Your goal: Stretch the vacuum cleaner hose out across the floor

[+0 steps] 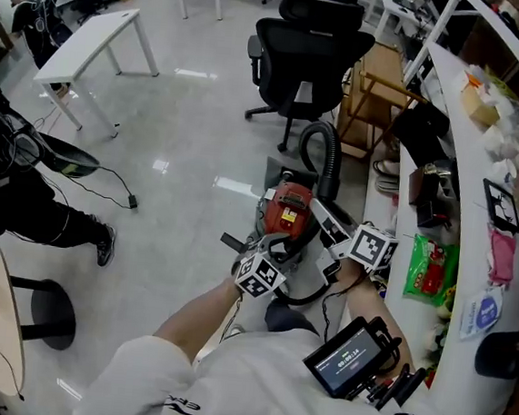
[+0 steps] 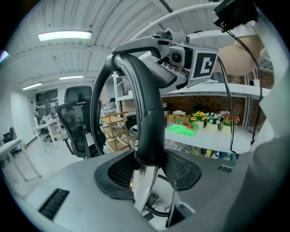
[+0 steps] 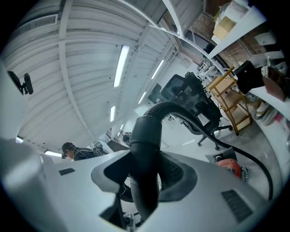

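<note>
The left gripper (image 2: 147,168) is shut tight on the hose's black handle (image 2: 146,108). The right gripper (image 3: 144,174) squeezes the hose (image 3: 145,136), maybe at its thick end. The hose loops up from the red vacuum cleaner (image 1: 288,208) on the floor (image 1: 185,122).

Lit bright and flat from overhead, cool white throughout.

Took light from ceiling strip lamps (image 2: 65,35), seen at 10 o'clock in the left gripper view and as slanted bars toward 11 o'clock in the right gripper view. Caught small white glare patches on the glossy floor (image 1: 232,187) near the centre of the head view, with only soft, faint shadows under the white table (image 1: 92,45) at 10 o'clock. Flashed a hard highlight down the chrome tube (image 2: 144,186) at 6 o'clock. Left the black hose (image 3: 145,149) nearly featureless. Bent straight lines strongly toward the rims in both gripper views, fell to black at the corners, and blurred the grey shells of the left gripper (image 2: 147,170) and right gripper (image 3: 146,174) closest to the lens.
</note>
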{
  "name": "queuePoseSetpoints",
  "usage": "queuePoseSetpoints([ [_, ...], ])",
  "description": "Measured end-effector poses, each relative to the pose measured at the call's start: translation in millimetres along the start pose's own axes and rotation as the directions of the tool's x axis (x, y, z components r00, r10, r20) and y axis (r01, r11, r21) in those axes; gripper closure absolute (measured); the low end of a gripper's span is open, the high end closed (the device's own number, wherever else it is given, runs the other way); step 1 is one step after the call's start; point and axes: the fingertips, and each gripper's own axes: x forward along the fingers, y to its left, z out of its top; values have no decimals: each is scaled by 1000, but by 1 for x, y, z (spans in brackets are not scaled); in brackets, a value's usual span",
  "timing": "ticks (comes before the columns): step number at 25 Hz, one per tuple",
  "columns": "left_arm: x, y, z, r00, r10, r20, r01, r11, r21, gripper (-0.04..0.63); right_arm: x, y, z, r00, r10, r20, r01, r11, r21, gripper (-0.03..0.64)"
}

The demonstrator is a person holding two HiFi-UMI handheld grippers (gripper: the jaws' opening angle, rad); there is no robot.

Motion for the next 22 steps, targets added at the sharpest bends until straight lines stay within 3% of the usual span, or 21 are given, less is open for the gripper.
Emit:
queuePoseSetpoints([
  [22,-93,-150,-14,982,-190,24,188,981,55,417,-121,77,-88,983,-146,114,142,989,38,442],
])
